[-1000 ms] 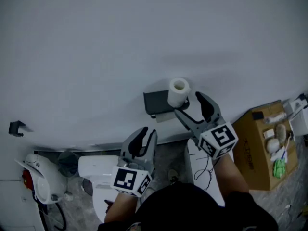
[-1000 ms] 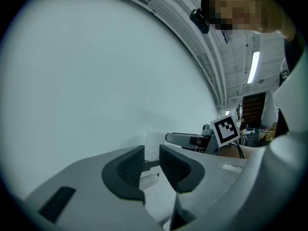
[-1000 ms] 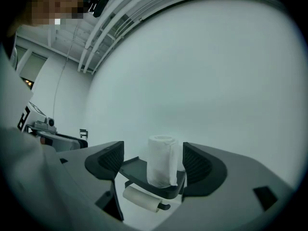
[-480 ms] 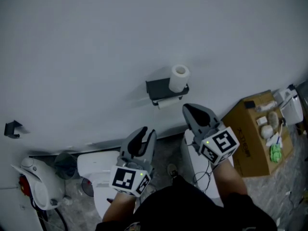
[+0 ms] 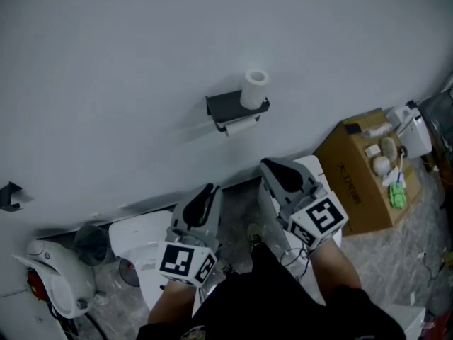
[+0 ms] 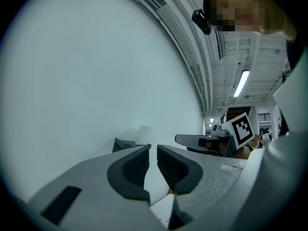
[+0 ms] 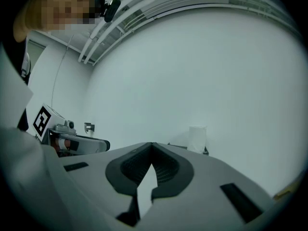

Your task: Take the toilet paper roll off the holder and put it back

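The white toilet paper roll point(image 5: 253, 88) stands upright on top of the dark wall holder point(image 5: 232, 108), with a loose sheet hanging below it. My right gripper point(image 5: 274, 170) is well below and apart from the roll, shut and empty. In the right gripper view the roll point(image 7: 197, 138) shows beyond the shut gripper point(image 7: 152, 146). My left gripper point(image 5: 204, 194) hangs lower left, jaws closing with a narrow gap and nothing between them. The left gripper view shows the roll point(image 6: 143, 133) and holder point(image 6: 125, 144) past its gripper point(image 6: 153, 150).
A cardboard box point(image 5: 354, 179) with small items on it stands at the right. A white toilet point(image 5: 138, 250), a bin point(image 5: 90, 241) and a white appliance point(image 5: 49, 271) sit lower left. A dark hook point(image 5: 8, 195) is on the wall. A white unit point(image 5: 320, 176) lies under my right gripper.
My right gripper, open beside the roll a second ago, has pulled back down and shut empty. The roll stays on the holder. The left jaws have narrowed.
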`<state>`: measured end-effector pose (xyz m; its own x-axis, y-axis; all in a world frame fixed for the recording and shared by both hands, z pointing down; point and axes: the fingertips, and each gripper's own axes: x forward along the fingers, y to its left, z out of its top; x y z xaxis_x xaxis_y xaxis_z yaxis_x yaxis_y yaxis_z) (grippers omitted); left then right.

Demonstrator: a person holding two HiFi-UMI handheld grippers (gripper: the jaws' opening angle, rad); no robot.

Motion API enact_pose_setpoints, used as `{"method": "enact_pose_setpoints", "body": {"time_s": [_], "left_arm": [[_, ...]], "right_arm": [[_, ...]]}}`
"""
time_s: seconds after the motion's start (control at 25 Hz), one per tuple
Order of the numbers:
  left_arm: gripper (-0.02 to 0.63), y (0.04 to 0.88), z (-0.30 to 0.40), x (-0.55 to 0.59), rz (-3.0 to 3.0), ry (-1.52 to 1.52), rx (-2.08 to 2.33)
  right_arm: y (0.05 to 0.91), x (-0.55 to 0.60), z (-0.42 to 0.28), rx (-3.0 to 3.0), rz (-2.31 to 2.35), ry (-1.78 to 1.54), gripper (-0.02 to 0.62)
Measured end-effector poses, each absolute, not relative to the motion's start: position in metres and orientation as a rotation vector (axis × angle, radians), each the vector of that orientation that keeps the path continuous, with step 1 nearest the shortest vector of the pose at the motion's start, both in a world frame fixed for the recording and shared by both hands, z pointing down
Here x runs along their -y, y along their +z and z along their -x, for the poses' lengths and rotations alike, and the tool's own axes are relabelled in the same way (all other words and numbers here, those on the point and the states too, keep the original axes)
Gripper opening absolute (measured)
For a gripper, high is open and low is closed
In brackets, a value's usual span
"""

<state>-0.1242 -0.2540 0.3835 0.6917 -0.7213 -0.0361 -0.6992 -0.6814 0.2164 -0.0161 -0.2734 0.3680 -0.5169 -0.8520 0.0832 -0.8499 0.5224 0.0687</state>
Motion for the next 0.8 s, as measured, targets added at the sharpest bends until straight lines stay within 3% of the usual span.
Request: {"method": "enact_pose_setpoints", "body": {"time_s": [0.16,0.52,0.8], "left_arm": [[0.005,0.384,0.125,0.242,-2.721,-0.176,1.14],[0.003,0.376,0.105,0.22,-2.738,-0.166,1.155],[0.003,0.376,0.046,0.185,-2.734,-0.083,1.18]], "right_arm": [[0.369,0.255,0.016,2.633,-1.506,-0.026,-0.002],[0.358,0.229,0.001,2.656,-1.482,-0.071,-0.002],[0.355,0.193,-0.048,2.714,-1.475,-0.021,-0.002]]}}
